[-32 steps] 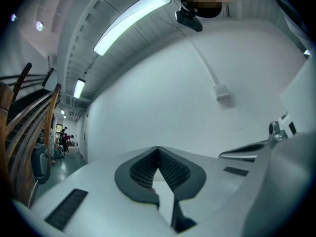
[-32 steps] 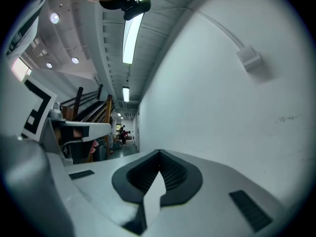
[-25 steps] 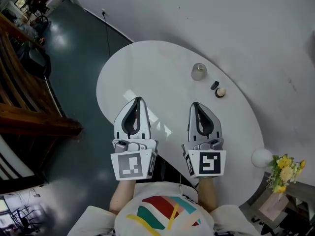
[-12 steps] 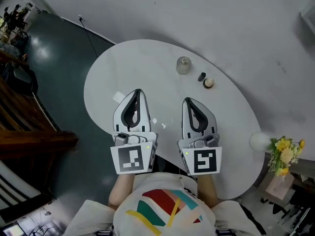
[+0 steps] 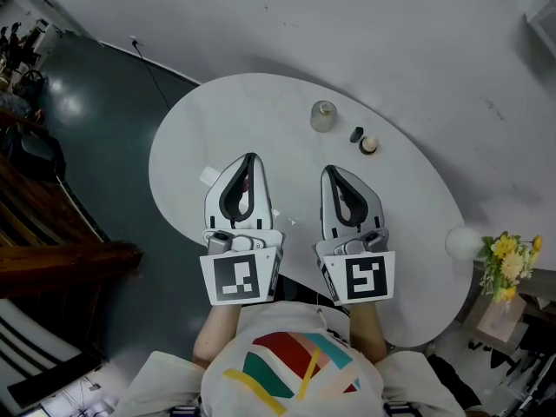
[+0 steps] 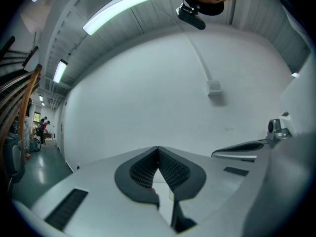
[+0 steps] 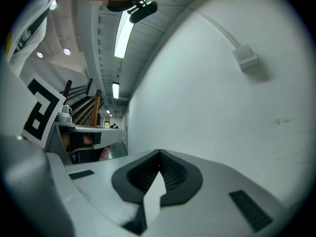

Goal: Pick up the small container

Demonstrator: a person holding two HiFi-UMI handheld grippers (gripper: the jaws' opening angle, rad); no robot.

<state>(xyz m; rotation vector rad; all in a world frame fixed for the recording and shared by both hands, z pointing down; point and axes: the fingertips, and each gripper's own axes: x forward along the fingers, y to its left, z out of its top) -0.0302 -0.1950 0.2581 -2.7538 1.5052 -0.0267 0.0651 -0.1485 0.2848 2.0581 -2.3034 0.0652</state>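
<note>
In the head view a small clear jar-like container (image 5: 324,115) stands at the far side of the white oval table (image 5: 191,137). Right of it lie a small dark piece (image 5: 356,135) and a little round tan-topped container (image 5: 369,145). My left gripper (image 5: 250,158) and right gripper (image 5: 327,173) hover side by side over the table's near half, well short of those objects. Both are shut with nothing between the jaws. The left gripper view (image 6: 158,148) and right gripper view (image 7: 159,153) point upward at the white wall and ceiling, showing jaw tips touching.
A white globe (image 5: 460,243) and a vase of yellow flowers (image 5: 506,266) sit off the table's right end. Dark floor and a wooden stair rail (image 5: 61,254) lie to the left. A cable (image 5: 156,72) runs along the wall base.
Over the last second the head view shifted, so the table and small objects slid left and up in frame. Both grippers stayed shut and kept their side-by-side pose.
</note>
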